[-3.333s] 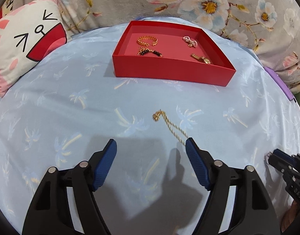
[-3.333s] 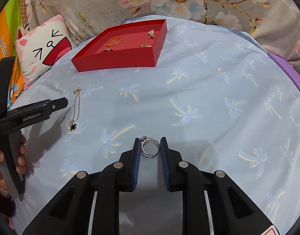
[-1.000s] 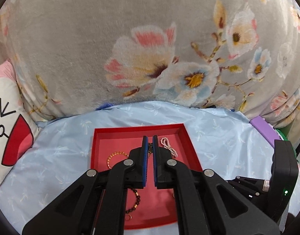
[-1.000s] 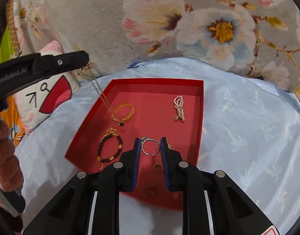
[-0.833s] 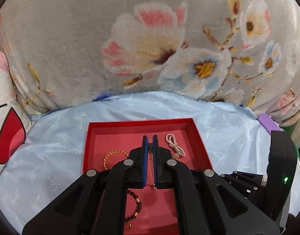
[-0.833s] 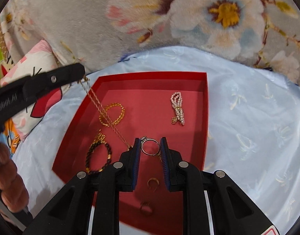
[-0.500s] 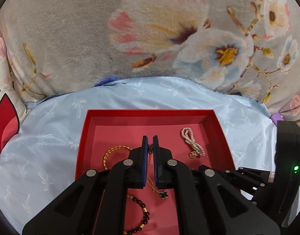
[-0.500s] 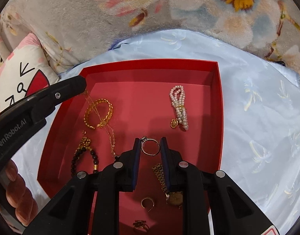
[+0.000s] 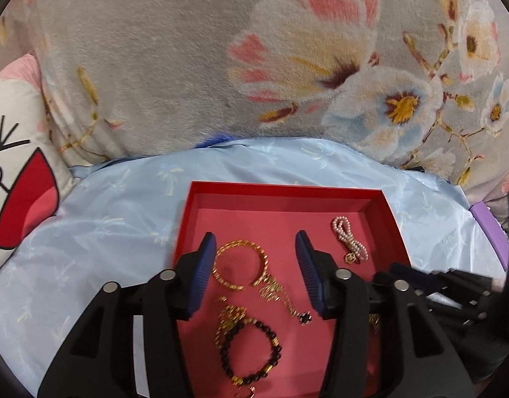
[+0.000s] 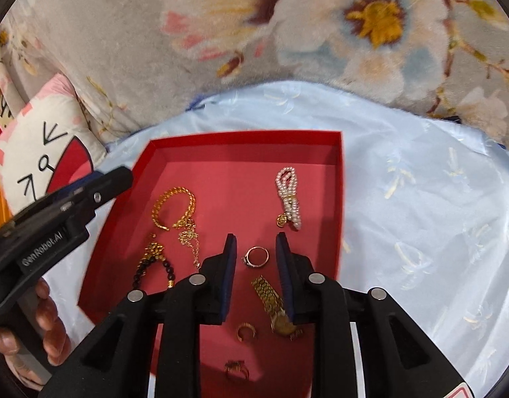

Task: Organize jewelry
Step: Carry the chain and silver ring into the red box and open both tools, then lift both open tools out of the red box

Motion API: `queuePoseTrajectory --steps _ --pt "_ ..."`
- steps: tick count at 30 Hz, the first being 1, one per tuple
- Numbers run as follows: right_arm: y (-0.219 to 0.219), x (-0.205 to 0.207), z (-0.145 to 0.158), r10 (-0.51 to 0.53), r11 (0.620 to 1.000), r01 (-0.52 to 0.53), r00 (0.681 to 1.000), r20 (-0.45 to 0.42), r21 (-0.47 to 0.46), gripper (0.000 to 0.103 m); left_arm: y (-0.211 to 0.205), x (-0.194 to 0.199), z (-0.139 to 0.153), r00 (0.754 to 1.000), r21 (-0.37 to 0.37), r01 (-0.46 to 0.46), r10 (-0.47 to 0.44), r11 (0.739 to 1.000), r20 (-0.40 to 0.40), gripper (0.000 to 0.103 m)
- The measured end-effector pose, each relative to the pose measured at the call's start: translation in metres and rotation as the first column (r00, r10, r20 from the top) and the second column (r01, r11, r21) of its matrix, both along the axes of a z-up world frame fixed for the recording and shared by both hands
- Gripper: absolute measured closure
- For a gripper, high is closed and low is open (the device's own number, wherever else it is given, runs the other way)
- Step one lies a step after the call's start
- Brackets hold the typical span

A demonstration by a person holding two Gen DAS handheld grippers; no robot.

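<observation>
Jewelry lies in the red tray (image 10: 339, 179) on the bed; the silver ring (image 10: 256, 256) rests loose between the right tool (image 10: 256, 248), jaws just parted; the gold chain necklace (image 9: 281, 297), seemingly released, lies beneath the half-open left tool (image 9: 256, 248).

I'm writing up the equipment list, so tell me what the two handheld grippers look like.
Both are matte black plastic with ribbed blue pads and round silver pivot screws. The left gripper carries white GenRobot.AI lettering on its side. The right gripper matches it.
</observation>
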State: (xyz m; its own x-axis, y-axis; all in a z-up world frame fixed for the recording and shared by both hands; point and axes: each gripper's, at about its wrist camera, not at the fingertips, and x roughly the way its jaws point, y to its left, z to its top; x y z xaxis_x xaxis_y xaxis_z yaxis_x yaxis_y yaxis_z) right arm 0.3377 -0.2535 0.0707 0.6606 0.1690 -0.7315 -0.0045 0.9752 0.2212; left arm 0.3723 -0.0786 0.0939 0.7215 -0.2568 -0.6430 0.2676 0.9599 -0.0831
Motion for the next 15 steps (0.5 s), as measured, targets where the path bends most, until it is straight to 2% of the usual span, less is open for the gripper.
queuePoseTrajectory --steps 8,10,15 --pt "0.000 -0.072 0.020 -0.040 0.998 0.045 0.994 0.103 -0.046 0.060 0.020 -0.063 -0.003 0.995 0.083 -0.075 0.069 0.994 0.072 0.048" --pt "0.006 -0.089 0.019 -0.046 0.996 0.054 0.992 0.119 -0.065 0.057 0.021 -0.078 -0.007 0.993 0.092 -0.088 0.080 0.992 0.086 0.044" --pt "0.022 -0.116 0.003 -0.056 0.991 0.071 0.989 0.134 -0.114 0.055 0.020 -0.111 -0.021 0.991 0.109 -0.111 0.101 0.988 0.092 0.043"
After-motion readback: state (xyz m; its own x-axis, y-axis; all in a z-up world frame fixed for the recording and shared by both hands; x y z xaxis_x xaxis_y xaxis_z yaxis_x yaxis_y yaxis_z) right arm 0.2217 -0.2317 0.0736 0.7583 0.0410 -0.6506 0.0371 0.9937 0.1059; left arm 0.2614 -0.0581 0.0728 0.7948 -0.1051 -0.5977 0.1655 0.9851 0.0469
